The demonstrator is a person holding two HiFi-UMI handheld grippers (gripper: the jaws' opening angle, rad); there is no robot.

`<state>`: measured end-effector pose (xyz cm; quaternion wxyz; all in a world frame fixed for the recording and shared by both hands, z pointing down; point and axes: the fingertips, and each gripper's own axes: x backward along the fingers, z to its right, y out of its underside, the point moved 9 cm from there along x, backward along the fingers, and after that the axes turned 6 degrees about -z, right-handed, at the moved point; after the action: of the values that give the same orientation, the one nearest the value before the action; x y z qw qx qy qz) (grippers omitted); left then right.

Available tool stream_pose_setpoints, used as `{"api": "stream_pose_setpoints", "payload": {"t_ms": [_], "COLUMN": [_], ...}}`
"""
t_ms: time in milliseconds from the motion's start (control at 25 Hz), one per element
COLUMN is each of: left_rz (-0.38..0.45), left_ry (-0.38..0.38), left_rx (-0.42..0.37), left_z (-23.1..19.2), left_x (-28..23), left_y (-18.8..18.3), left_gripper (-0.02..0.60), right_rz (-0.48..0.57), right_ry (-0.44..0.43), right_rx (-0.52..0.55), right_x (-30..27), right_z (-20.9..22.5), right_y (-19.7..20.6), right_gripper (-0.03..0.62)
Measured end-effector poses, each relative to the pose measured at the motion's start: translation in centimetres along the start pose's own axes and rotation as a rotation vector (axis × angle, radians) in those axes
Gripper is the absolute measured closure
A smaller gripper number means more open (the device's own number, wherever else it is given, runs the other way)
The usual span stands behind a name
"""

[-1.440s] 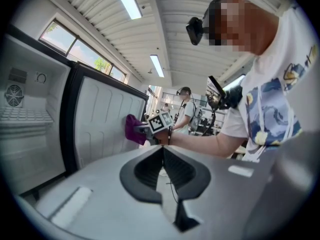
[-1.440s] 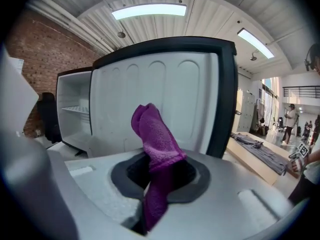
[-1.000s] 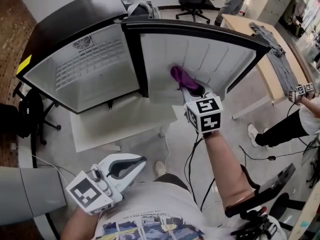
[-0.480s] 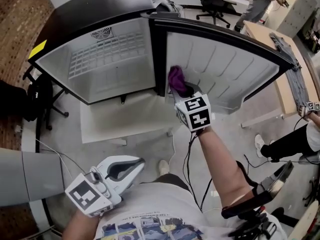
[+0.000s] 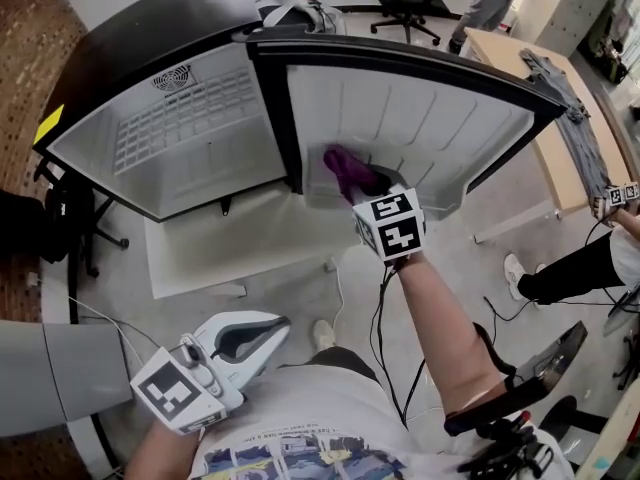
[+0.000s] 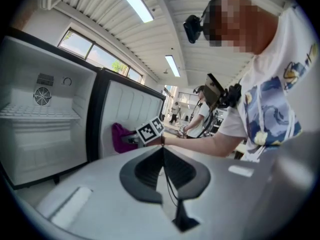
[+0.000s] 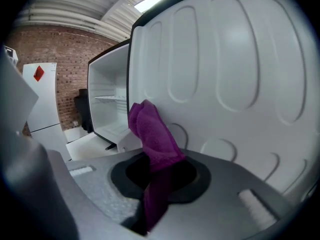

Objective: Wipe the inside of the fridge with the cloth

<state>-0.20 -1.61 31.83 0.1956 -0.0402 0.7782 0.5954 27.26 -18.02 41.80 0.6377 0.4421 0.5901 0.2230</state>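
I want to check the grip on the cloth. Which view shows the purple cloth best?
The right gripper view: the purple cloth fills its centre, clamped in the right tool. The head view shows it small, just ahead of that tool; the left gripper view shows only a distant patch.

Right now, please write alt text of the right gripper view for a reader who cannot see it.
The right gripper has its jaws shut on a purple cloth, which stands up before the white moulded inner face of the open fridge door. To the left are the fridge's white interior and a brick wall.
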Motion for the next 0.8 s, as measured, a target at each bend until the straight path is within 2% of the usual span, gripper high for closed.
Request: {"api": "stream_pose_setpoints", "payload": {"t_ms": [800], "left_rz": [-0.037], "left_ry": [0.133], "left_rx": [-0.068], "left_z": [1.3], "left_x": [-5.0], "left_y": [-1.5], "left_gripper": [0.575], "right_rz": [-0.022], "right_ry": [0.31], "right_rx": [-0.142], "right_x": [7.7], "right_z": [9.9], "right_y": [5.8], "right_gripper": [0.54]}}
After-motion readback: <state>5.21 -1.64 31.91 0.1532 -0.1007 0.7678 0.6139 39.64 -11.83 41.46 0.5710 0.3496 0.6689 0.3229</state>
